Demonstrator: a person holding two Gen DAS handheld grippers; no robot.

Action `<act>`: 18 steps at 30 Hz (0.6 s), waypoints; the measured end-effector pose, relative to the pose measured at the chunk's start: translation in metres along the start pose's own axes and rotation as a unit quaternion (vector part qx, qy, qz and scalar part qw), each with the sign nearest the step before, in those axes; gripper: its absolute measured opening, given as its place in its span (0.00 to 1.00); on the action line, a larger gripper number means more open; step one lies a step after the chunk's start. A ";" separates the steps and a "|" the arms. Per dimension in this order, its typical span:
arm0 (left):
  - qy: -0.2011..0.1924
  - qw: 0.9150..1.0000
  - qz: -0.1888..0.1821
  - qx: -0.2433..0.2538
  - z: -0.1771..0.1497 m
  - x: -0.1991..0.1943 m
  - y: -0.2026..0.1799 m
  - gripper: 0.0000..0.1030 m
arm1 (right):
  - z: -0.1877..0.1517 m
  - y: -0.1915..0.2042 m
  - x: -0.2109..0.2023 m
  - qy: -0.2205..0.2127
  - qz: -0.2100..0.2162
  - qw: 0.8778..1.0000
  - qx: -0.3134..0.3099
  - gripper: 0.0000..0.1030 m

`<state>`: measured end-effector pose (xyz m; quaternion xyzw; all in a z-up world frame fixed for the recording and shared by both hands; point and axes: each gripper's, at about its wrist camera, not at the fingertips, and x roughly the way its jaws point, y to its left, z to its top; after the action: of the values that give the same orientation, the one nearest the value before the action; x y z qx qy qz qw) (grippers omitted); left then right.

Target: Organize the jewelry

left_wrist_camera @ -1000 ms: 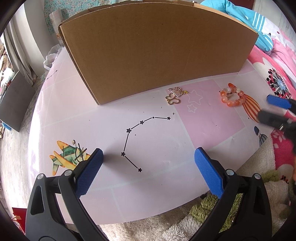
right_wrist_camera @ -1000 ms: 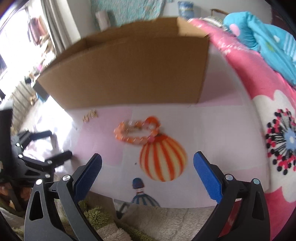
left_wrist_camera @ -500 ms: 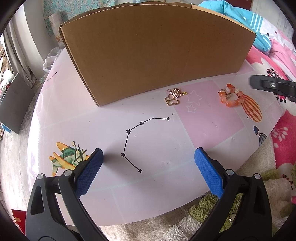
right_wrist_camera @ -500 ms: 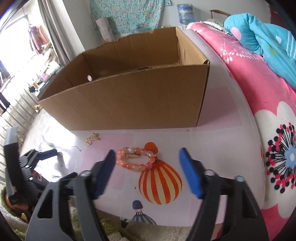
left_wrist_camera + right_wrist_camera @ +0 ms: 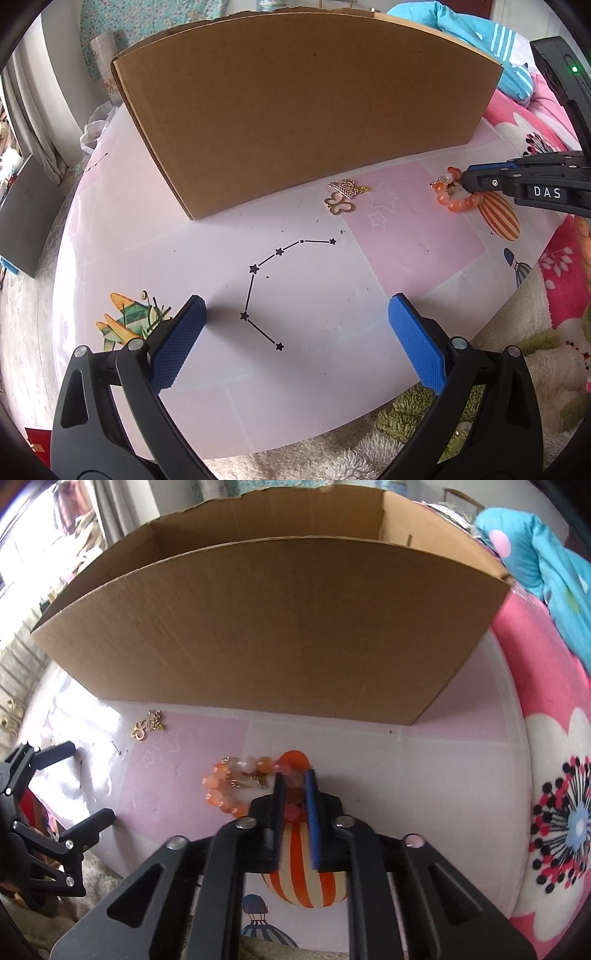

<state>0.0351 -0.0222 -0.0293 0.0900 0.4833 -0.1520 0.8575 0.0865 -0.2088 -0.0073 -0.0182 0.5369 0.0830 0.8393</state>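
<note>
An orange bead bracelet (image 5: 229, 794) lies on the pink table mat, on a printed striped balloon. My right gripper (image 5: 295, 779) has its blue jaws closed on the bracelet's right side; beads show between them. It also shows in the left wrist view (image 5: 469, 181), at the bracelet (image 5: 454, 203). A gold butterfly charm (image 5: 341, 201) lies near the cardboard box (image 5: 303, 110); it also shows in the right wrist view (image 5: 147, 725). My left gripper (image 5: 295, 325) is open and empty, low over the near table edge.
The open cardboard box (image 5: 266, 627) stands across the back of the round table (image 5: 221, 387). A pink flowered blanket (image 5: 554, 775) lies to the right. A fluffy rug (image 5: 369, 454) lies below the table edge.
My right gripper moved down to the bracelet and its jaws closed on the beads. The left gripper stayed where it was, open.
</note>
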 end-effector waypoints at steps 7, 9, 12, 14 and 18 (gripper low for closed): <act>-0.005 1.000 -0.003 0.005 -0.001 0.000 0.000 0.93 | 0.006 0.005 -0.029 -0.036 0.033 0.999 0.015 0.09; -0.006 1.000 -0.003 0.005 -0.001 0.000 -0.001 0.93 | 0.010 0.012 -0.042 -0.052 0.043 0.998 0.012 0.09; -0.006 1.000 -0.003 0.005 -0.001 0.000 -0.001 0.93 | 0.014 0.026 -0.065 -0.084 0.057 0.995 -0.003 0.09; -0.007 1.000 -0.003 0.005 -0.001 0.000 -0.001 0.93 | 0.017 0.029 -0.069 -0.089 0.046 0.995 -0.012 0.09; -0.008 1.000 -0.002 0.005 -0.001 0.000 -0.001 0.93 | 0.021 0.025 -0.076 -0.092 0.068 0.993 0.006 0.09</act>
<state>0.0338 -0.0231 -0.0296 0.0919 0.4758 -0.1570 0.8605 0.0699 -0.1908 0.0718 0.0314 0.4582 0.1376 0.8776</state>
